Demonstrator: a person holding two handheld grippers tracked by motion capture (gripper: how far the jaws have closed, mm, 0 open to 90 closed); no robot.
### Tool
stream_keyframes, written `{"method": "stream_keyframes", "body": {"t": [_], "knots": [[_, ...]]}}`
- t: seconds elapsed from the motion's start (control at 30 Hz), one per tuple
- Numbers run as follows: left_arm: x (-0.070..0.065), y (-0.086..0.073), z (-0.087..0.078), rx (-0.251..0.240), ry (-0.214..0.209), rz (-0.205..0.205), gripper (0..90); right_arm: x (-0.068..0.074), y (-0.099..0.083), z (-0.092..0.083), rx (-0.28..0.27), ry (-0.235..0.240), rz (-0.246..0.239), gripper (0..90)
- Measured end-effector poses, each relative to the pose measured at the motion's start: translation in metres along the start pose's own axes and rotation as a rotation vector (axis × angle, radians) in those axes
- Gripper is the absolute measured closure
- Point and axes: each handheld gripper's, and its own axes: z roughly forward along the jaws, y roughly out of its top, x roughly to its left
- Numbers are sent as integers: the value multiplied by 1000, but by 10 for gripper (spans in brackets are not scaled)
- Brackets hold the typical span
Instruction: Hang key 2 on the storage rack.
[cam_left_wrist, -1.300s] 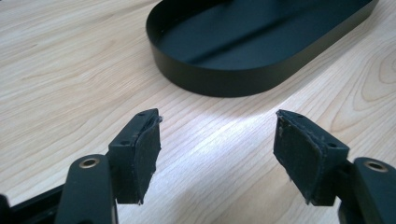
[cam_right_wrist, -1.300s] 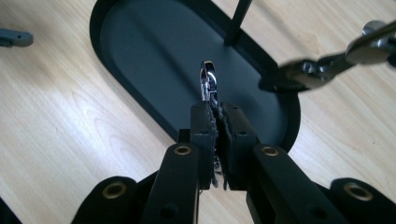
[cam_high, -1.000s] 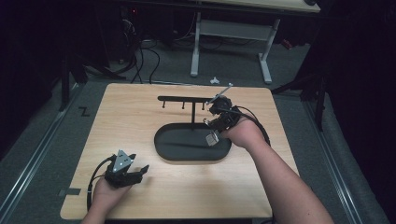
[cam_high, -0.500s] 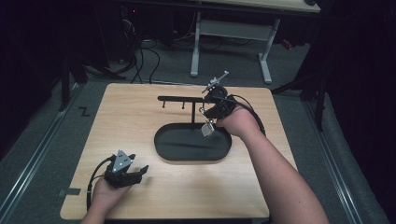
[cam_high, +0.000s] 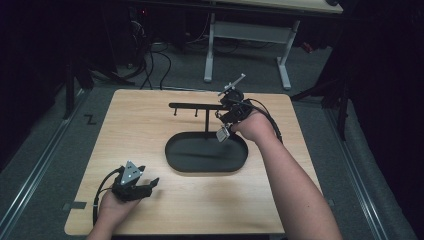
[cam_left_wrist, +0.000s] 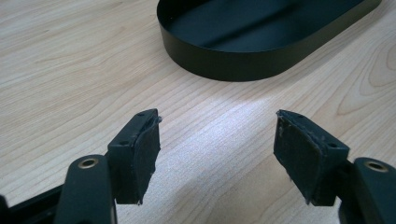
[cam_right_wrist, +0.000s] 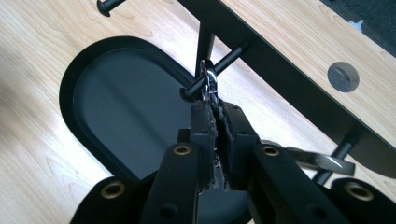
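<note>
While the right tongs (cam_right_wrist: 212, 114) sit pinched tight, a small silver metal ring (cam_right_wrist: 208, 77) sticks out from between the pads, so they're clamped on it. The ring is thin, shiny wire, a keyring by the look of it, and it sits right at the knobbed tip of a black peg (cam_right_wrist: 212, 70) under the rack's crossbar (cam_right_wrist: 289, 79). It looks looped over the peg end, but I can't tell for sure whether it's fully on or just touching.

The rack is a black T-shaped stand: a post (cam_right_wrist: 204, 44) rising from a black oval tray (cam_right_wrist: 84, 70) carries the flat crossbar, with pegs hanging below. Another peg shows at the top left of the right gripper view, and a third at the lower right, next to a silver metal piece (cam_right_wrist: 322, 161) (hard to identify).

The high view gives the layout the close-ups miss. The tray (cam_high: 175, 160) is mid-counter (cam_high: 140, 120), the crossbar (cam_high: 192, 105) runs along its far side, and the right tongs (cam_high: 223, 116) are at the bar's right end with a small pale tag (cam_high: 222, 134) dangling below the hand. The ring itself is too small to make out from there; the right gripper view shows it.

The left tongs (cam_high: 150, 184) rest low on the counter at the near left, well apart from the rack. The left gripper view shows their jaws spread wide with nothing between them, just bare wood grain and the tray's near wall (cam_left_wrist: 233, 65) ahead.
</note>
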Motion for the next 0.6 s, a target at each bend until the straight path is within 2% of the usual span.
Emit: {"method": "stream_keyframes", "body": {"t": [0.3,0.43,0.5,0.6], "knots": [[0,0,1,-4,1,-1,321,-3,2,6,-7,-23,12,821],[-1,0,1,6,-3,5,321,-3,2,5,-5,-36,15,765],[-1,0,2,5,-2,8,320,-3,1,3,-3,-34,33,740],[-2,0,2,6,-5,5,320,-4,0,-1,-13,-36,24,705]]}}
